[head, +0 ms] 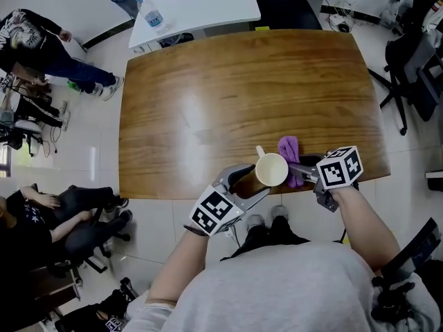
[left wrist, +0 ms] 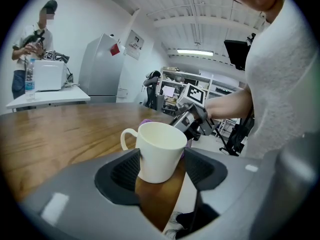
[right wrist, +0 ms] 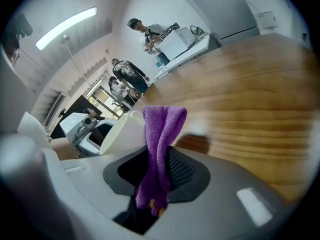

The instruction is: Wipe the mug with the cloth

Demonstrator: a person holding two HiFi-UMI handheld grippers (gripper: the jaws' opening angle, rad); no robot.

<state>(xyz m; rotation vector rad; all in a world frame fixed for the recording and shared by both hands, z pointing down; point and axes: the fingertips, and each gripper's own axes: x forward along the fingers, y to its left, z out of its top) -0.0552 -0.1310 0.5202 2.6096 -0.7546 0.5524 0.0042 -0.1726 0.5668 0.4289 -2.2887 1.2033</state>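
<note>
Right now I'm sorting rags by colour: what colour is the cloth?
The cloth is purple, clearest in the right gripper view.

From my end I see a glossy wooden counter filling the middle of the head view. A white table sits just beyond its far edge and carries a plastic water bottle. A person in dark clothes stands at the upper left on the pale floor. Another person sits at the lower left, and a black office chair is off to the right. In the left gripper view, a grey refrigerator stands behind the white table.
</note>
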